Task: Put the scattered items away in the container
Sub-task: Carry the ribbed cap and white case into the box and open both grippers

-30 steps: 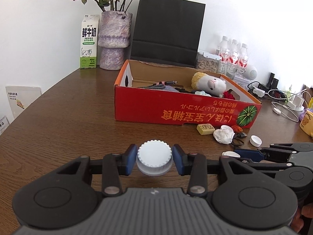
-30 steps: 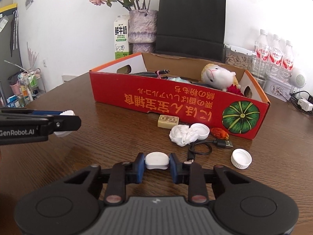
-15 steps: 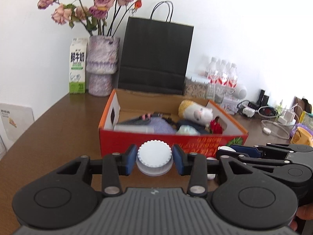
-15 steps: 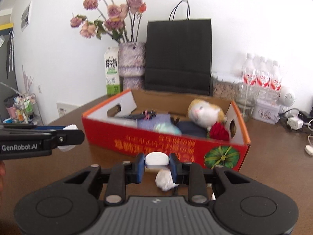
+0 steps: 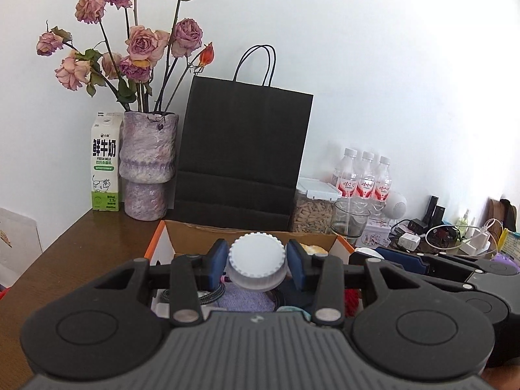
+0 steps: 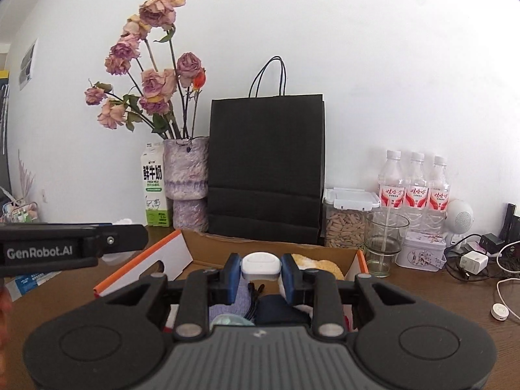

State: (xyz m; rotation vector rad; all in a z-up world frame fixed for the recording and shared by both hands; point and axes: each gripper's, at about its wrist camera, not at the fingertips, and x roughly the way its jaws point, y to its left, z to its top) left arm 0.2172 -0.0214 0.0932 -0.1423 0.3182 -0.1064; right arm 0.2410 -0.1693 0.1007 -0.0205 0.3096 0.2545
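Both hand-held grippers had risen from bench level to above the red cardboard box (image 6: 182, 253) — left hand-held gripper (image 5: 257, 261) gripping a white ribbed cap (image 5: 256, 266), right hand-held gripper (image 6: 261, 271) a small white pebble-shaped case (image 6: 261, 264) — box directly beneath.

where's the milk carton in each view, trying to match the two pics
Left wrist view: the milk carton stands far left on the table, touching the left side of the purple vase.
Right wrist view: the milk carton sits left of centre, partly behind the same vase.
Shared landmark: the black paper bag right of the vase.
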